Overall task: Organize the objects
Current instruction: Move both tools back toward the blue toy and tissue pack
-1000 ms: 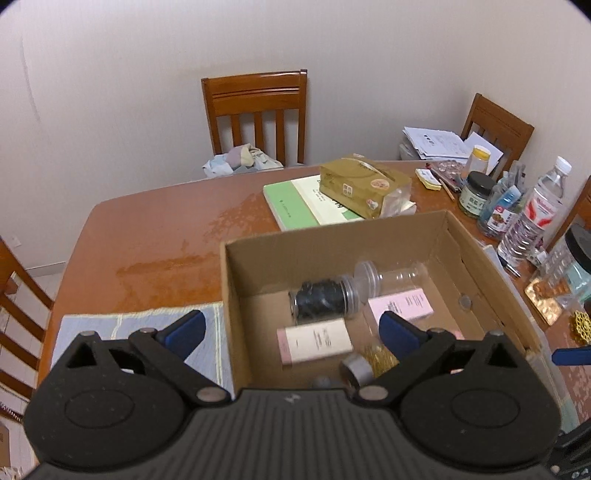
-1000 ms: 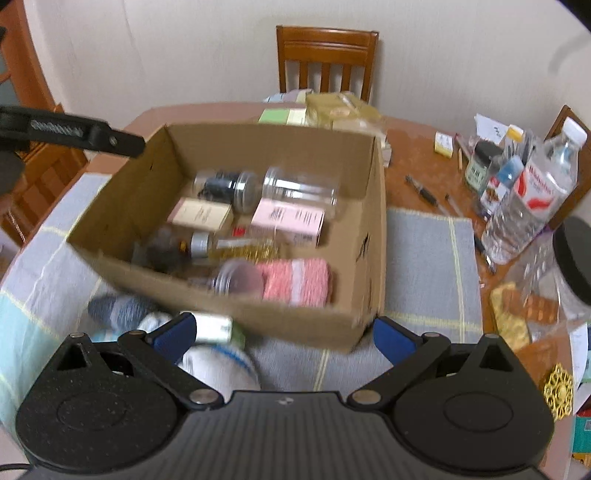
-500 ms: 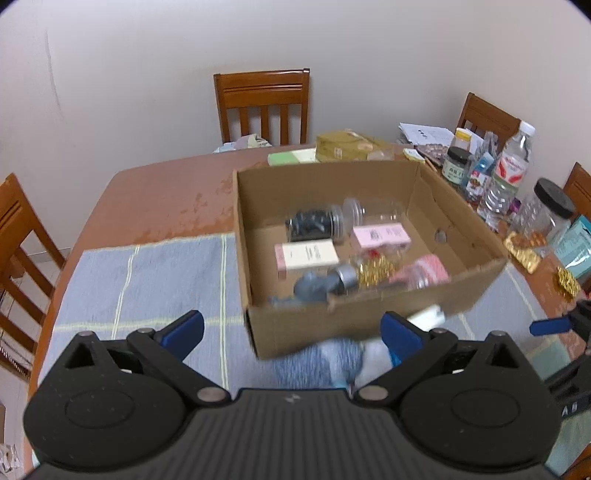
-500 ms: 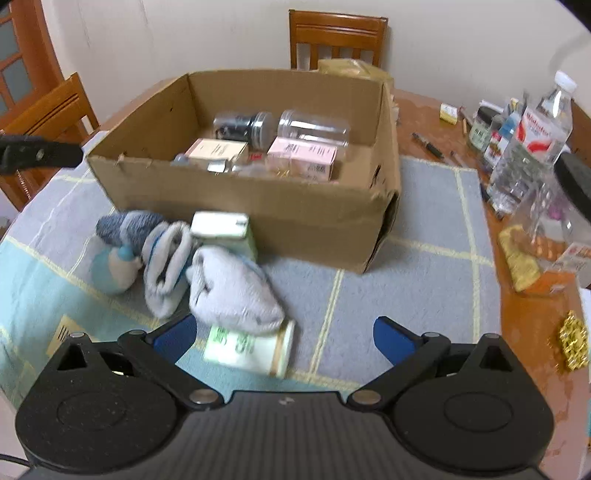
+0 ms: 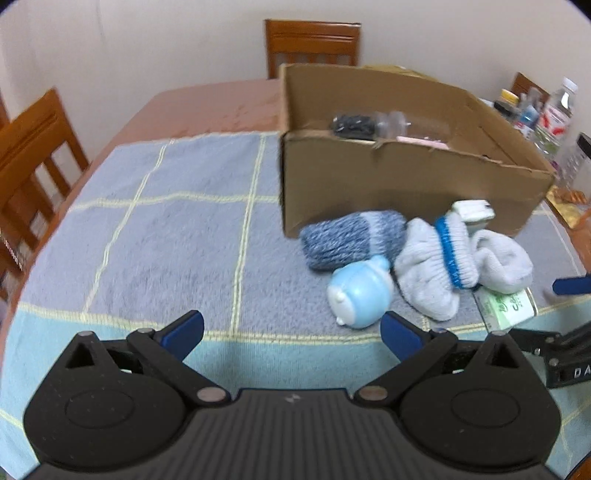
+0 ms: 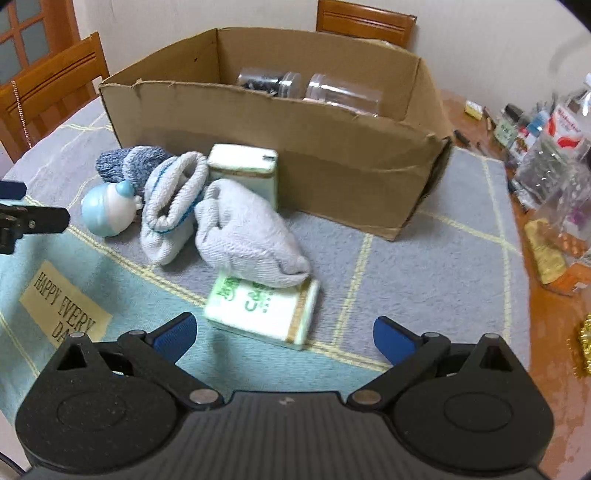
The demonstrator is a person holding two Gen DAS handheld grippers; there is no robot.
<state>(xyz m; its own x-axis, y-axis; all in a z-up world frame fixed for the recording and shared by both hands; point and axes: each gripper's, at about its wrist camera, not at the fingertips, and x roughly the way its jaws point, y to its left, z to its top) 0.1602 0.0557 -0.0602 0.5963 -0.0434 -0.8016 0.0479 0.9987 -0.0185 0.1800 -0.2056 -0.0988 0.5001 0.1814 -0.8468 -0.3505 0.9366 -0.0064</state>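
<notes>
A brown cardboard box (image 5: 388, 177) (image 6: 295, 140) stands on the checked cloth, with a dark-filled jar (image 6: 266, 81) and a clear jar (image 6: 343, 92) lying inside. In front of the box lie a blue knit sock (image 5: 351, 236) (image 6: 129, 162), a light blue round toy (image 5: 360, 295) (image 6: 105, 210), grey socks (image 5: 436, 273) (image 6: 247, 236), an upright white carton (image 6: 243, 166) and a green-printed carton (image 6: 258, 306) on its side. My left gripper (image 5: 291, 330) is open, just short of the toy. My right gripper (image 6: 284, 334) is open, just short of the green-printed carton.
The blue and grey cloth (image 5: 166, 229) carries a "HAPPY EVERY DAY" label (image 6: 62, 306). Water bottles and small jars (image 6: 546, 136) crowd the right side of the wooden table. Wooden chairs (image 5: 33, 155) (image 6: 365, 18) stand at the left and the far end.
Both grippers have drawn back from above the box and dropped low near the cloth. The socks, toy and cartons in front of the box now fill the views.
</notes>
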